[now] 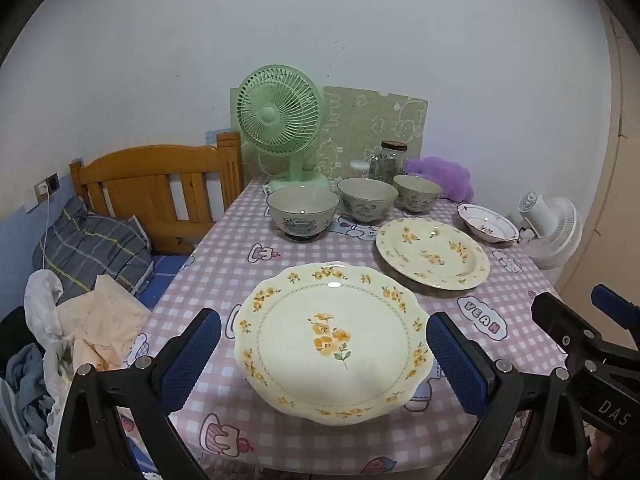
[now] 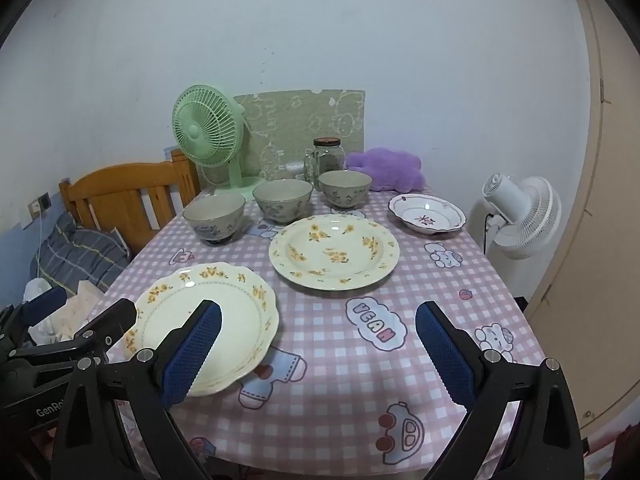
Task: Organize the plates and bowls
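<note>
A cream scalloped plate (image 1: 332,340) with yellow flowers lies near the table's front edge, and my left gripper (image 1: 324,318) hovers open above its near side, touching nothing. Behind it to the right lies a second yellow-flowered plate (image 1: 432,254). Three grey-blue bowls (image 1: 302,210) (image 1: 366,198) (image 1: 416,192) stand in a row further back, with a small white dish (image 1: 486,222) with red markings at the far right. My right gripper (image 2: 318,308) is open over bare tablecloth, to the right of the scalloped plate (image 2: 236,320) and in front of the second plate (image 2: 334,252).
A green fan (image 1: 280,116), a glass jar (image 1: 390,160) and a purple plush (image 1: 440,176) stand along the wall at the back of the table. A white fan (image 2: 520,216) stands off the table's right side. A wooden headboard (image 1: 160,184) and bedding are at the left.
</note>
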